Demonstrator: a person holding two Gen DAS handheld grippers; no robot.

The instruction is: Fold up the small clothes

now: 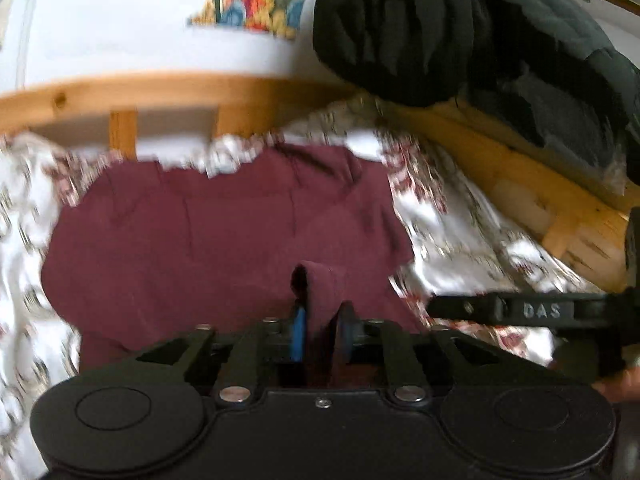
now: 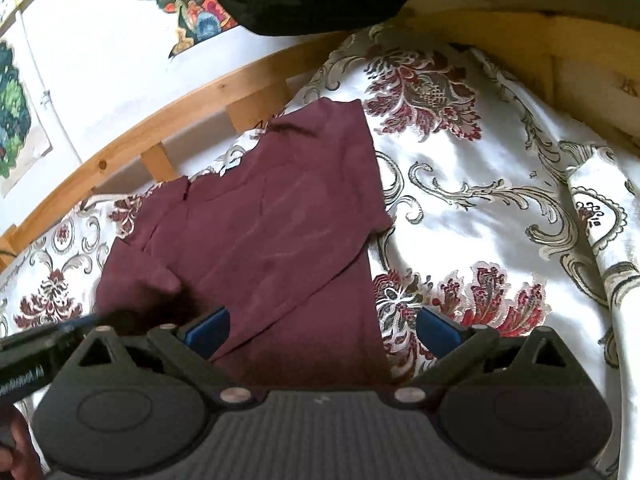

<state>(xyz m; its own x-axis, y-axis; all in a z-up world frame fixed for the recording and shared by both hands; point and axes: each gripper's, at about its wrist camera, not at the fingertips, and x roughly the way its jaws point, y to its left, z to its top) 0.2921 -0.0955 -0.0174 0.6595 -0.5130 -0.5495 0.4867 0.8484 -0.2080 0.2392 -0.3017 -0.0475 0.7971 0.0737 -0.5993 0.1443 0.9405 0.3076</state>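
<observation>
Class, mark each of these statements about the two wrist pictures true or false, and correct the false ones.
1. The garment is maroon. True.
2. It lies on a bare wooden floor. False: it lies on a white flowered bedspread.
3. The right tongs stand wide open. True.
4. Nothing is between the left tongs. False: a fold of the maroon cloth stands between them.
5. A wooden bed frame runs behind the cloth. True.
</observation>
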